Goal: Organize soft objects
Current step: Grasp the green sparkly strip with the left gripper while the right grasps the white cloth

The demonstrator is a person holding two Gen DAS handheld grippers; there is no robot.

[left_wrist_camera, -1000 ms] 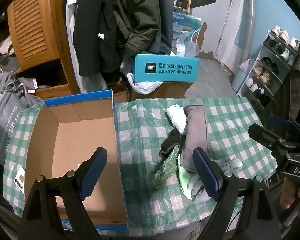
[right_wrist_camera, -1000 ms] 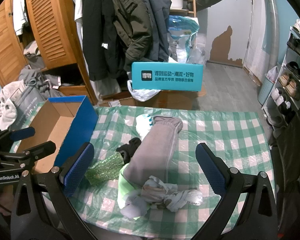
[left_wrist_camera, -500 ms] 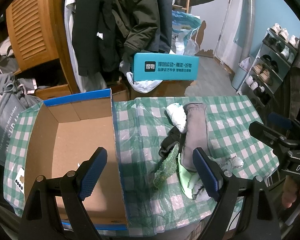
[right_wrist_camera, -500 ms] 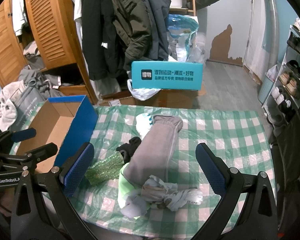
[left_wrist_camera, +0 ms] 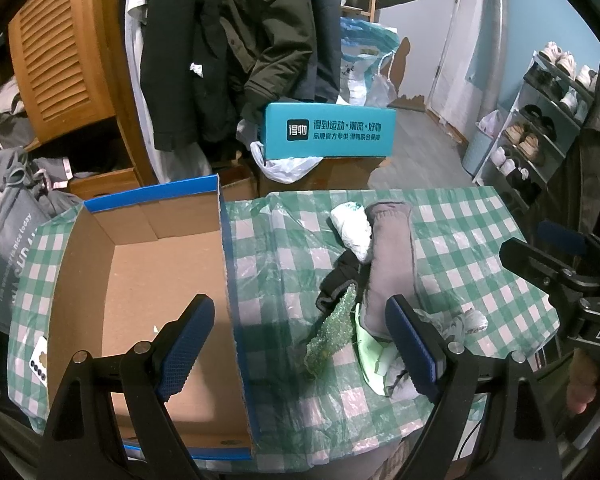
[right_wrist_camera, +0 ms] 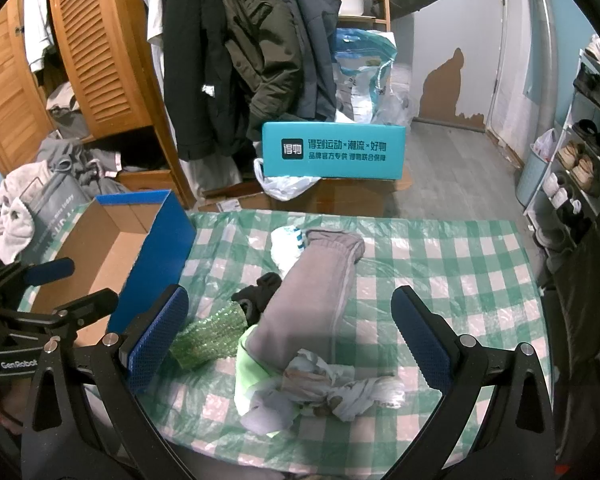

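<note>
Looking from the left wrist first, almost nothing has changed over the last second: the left gripper still hangs released, its blue pads spread wide and holding nothing, straddling the right wall of the cardboard box, whose brown floor shows nothing inside. That stillness suggests the sorting has not yet begun and the person is only lining up a first pick. The soft objects lie in one heap on the checked counter, just right of the box: a grey rolled garment with a white sock at its far end, a black cloth against its left side, and a green sparkly piece pointing toward the camera. From the right wrist, the view is likewise unchanged; the right gripper is equally slack, with the near end of the grey roll between its spread pads but untouched. A pale green cloth and a crumpled white rag are tangled at that near end, so lifting one could drag another.
</note>
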